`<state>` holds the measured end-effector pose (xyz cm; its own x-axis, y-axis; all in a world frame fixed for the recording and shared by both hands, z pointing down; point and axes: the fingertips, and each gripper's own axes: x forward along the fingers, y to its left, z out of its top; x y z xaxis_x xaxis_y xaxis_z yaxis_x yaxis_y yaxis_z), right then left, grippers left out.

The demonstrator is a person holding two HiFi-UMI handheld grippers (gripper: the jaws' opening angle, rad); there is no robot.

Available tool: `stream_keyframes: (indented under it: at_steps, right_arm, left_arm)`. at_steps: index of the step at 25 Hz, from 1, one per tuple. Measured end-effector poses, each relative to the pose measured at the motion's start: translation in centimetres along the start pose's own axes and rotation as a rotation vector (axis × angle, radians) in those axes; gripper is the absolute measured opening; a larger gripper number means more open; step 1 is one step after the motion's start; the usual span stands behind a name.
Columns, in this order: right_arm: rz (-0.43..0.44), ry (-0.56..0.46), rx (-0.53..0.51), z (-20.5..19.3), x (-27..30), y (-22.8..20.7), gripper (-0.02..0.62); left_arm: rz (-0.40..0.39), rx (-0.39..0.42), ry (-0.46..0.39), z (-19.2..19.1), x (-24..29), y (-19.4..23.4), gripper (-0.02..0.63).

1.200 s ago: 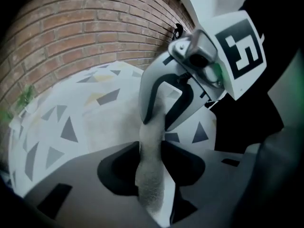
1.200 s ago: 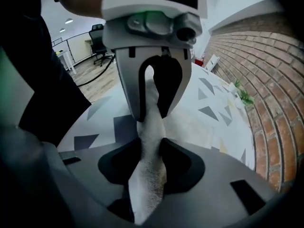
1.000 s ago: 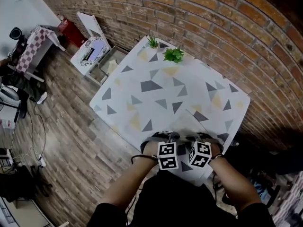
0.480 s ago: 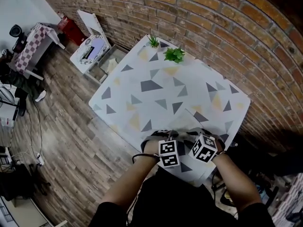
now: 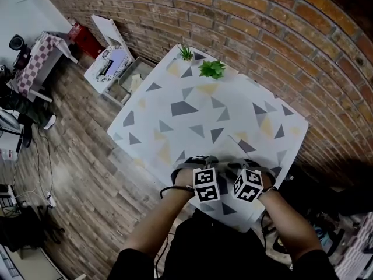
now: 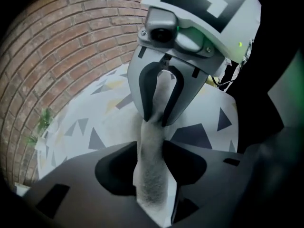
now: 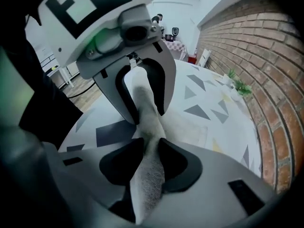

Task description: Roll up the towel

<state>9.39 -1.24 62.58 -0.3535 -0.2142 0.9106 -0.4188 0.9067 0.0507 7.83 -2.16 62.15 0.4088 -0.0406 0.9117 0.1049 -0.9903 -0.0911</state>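
In the head view, two grippers, the left gripper (image 5: 199,162) and right gripper (image 5: 243,167), met low in the frame over one towel (image 5: 230,151) on the single table (image 5: 175,107). Two plants stood at its upper edge, a small plant (image 5: 186,52) and a bigger plant (image 5: 211,69). In the left gripper view, its jaws, which had just widened, clasped the rolled towel (image 6: 152,175). In the right gripper view, its jaws, which had just narrowed, clamped the same roll.

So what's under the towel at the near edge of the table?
The triangle-patterned tablecloth shows on either side of the towel and appears to run beneath it. The strip directly under the towel is covered, so nothing else can be confirmed there.
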Motion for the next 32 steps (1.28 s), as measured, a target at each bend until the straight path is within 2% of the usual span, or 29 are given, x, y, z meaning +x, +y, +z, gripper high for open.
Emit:
stream_keyframes:
  at_steps: [4, 11, 14, 16, 18, 21, 23, 28, 32]
  right_arm:
    - [0.015, -0.005, 0.009, 0.4, 0.0, -1.4, 0.121]
    - [0.081, -0.014, 0.079, 0.7, 0.2, -3.0, 0.113]
    - [0.117, -0.024, 0.130, 0.7, 0.4, -3.3, 0.106]
    - [0.113, -0.028, 0.136, 0.7, 0.3, -3.4, 0.119]
    - [0.100, -0.036, 0.123, 0.9, -0.1, -3.4, 0.138]
    - [0.077, -0.055, 0.088, 1.1, -0.8, -3.2, 0.177]
    - [0.053, -0.033, 0.047, 0.4, -0.8, -3.0, 0.195]
    - [-0.029, 0.050, -0.040, -1.3, 1.0, -2.9, 0.200]
    - [-0.025, 0.042, -0.016, -1.2, 1.1, -2.8, 0.113]
  left_arm:
    - [0.048, 0.026, -0.021, 0.6, -0.9, 0.0, 0.189]
    - [0.110, 0.090, 0.025, 0.6, -0.5, 0.4, 0.189]
    - [0.103, 0.101, 0.047, 0.4, 0.2, 0.7, 0.187]
    - [0.085, 0.095, 0.058, 0.2, 0.7, 1.0, 0.153]
    - [0.074, 0.082, 0.060, 0.0, 1.0, 1.5, 0.127]
    - [0.063, 0.067, 0.057, 0.0, 1.1, 2.2, 0.126]
    - [0.063, 0.056, 0.050, 0.0, 1.1, 2.6, 0.126]
    - [0.117, 0.086, 0.052, 0.0, 0.8, 2.6, 0.182]
    - [0.115, 0.110, 0.069, -0.4, 1.3, 0.6, 0.249]
